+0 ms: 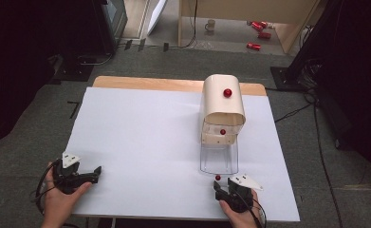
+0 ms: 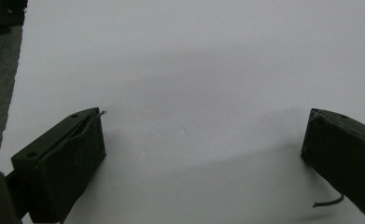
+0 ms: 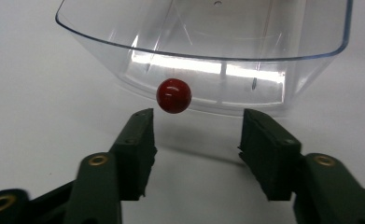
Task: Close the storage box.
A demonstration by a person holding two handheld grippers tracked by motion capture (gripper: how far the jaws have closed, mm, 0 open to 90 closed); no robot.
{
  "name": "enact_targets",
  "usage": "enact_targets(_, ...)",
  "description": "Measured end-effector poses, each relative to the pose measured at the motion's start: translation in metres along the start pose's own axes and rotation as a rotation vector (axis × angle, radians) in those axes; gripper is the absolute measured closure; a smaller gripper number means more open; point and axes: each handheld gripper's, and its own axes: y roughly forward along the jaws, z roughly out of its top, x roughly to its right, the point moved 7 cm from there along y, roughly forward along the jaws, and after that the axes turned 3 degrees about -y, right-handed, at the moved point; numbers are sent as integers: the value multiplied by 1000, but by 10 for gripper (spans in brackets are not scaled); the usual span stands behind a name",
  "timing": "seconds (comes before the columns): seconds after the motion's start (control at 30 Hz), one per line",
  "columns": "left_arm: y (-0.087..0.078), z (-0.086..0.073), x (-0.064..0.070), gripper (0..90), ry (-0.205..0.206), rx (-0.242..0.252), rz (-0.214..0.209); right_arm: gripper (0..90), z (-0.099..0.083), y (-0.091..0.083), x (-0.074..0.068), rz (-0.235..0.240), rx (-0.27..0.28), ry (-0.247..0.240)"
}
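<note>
Right tongs (image 3: 196, 135) gape before red knob (image 3: 173, 95) (clear drawer (image 3: 208, 51))

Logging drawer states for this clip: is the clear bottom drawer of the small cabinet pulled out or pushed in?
Pulled out. The clear drawer projects well forward of the cream cabinet, its red knob just ahead of the open right gripper.

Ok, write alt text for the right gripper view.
A small red ball knob on the front of a clear plastic drawer sits just beyond the open right gripper, closer to the jaw on the view's left. The drawer rests on a white table surface.
</note>
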Motion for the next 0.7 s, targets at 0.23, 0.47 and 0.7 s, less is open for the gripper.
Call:
enact_targets(0.23, 0, 0, 0, 0, 0, 0, 0, 658, 2, -1, -5, 42, 32, 9)
enact_targets(0.47, 0, 0, 0, 0, 0, 0, 0, 718, 3, 3, -9, 42, 37, 3)
enact_targets(0.7, 0, 0, 0, 0, 1, 0, 0, 752, 4, 3, -10, 41, 37, 8)
